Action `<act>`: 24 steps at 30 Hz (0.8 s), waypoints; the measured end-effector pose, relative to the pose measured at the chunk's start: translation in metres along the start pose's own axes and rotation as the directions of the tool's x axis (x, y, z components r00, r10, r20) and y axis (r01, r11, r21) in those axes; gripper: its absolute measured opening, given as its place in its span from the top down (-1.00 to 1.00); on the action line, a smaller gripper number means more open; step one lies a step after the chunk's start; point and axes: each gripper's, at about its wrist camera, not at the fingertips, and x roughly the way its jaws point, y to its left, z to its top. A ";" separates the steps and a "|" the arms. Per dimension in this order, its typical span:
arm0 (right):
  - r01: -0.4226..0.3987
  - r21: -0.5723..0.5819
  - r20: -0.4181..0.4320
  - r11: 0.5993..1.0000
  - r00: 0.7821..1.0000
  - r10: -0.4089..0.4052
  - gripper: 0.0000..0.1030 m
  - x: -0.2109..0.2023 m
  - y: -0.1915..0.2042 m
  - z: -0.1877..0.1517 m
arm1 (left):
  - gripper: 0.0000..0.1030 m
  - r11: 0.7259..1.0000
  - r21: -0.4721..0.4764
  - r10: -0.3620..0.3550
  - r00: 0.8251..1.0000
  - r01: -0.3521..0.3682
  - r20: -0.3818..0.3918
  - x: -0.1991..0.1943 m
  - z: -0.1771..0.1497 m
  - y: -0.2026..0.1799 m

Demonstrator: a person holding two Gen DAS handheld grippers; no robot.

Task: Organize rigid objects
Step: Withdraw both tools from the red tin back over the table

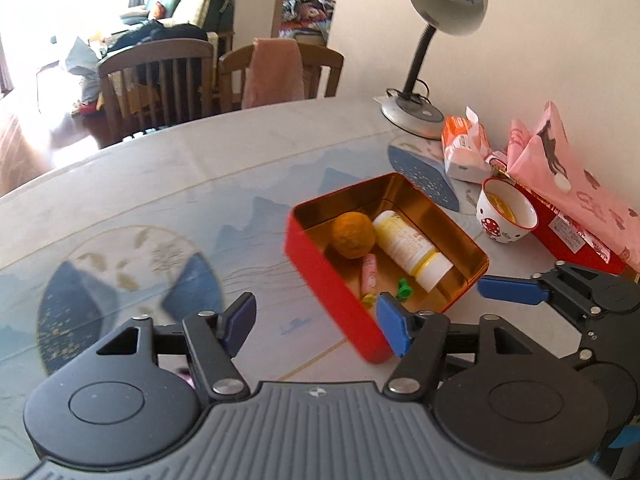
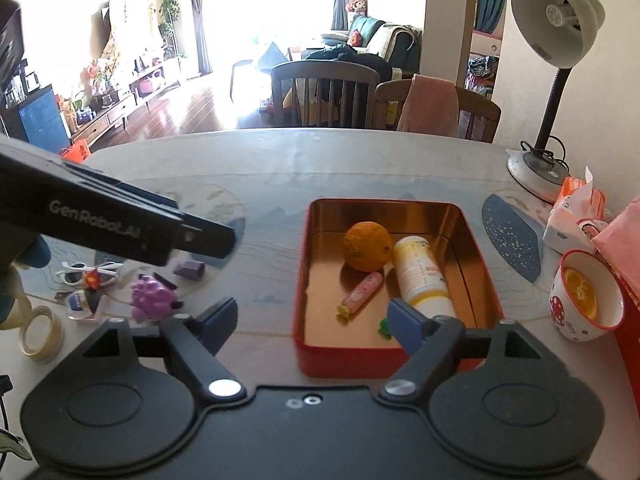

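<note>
A red tin box [image 1: 320, 272] [image 2: 306, 280] with a gold inside stands open on the table. It holds an orange [image 2: 367, 245], a white and yellow bottle [image 2: 420, 276], a pink tube [image 2: 362, 292] and a small green piece [image 2: 385, 328]. My left gripper [image 1: 316, 324] is open and empty, its fingers astride the box's near left wall. My right gripper [image 2: 316, 324] is open and empty above the box's near wall. Loose items lie left of the box: a purple grape toy [image 2: 152, 296], white sunglasses [image 2: 88, 274], a tape roll [image 2: 40, 334].
A desk lamp [image 2: 556, 52], a tissue pack [image 2: 576, 216], a mushroom-print cup [image 2: 580, 308] with an orange slice and a pink bag [image 1: 560, 160] stand at the right. The other gripper's body [image 2: 120, 220] reaches in from the left. Chairs [image 2: 324, 96] stand behind the table.
</note>
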 end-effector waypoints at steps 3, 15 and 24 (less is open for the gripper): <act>0.004 0.010 0.013 1.000 1.000 -0.004 -0.77 -0.010 0.015 -0.002 | -0.34 1.000 0.000 0.011 0.999 -0.011 0.031 -0.021 -0.012 0.014; -0.060 0.007 0.073 0.998 0.996 0.059 -0.99 -0.040 0.080 -0.010 | -0.56 0.999 -0.047 0.014 0.995 -0.010 0.097 -0.090 -0.060 0.075; -0.115 -0.019 0.081 0.993 0.990 0.117 -0.99 -0.041 0.129 -0.011 | -0.65 0.994 -0.083 0.081 0.986 -0.070 0.143 -0.124 -0.091 0.113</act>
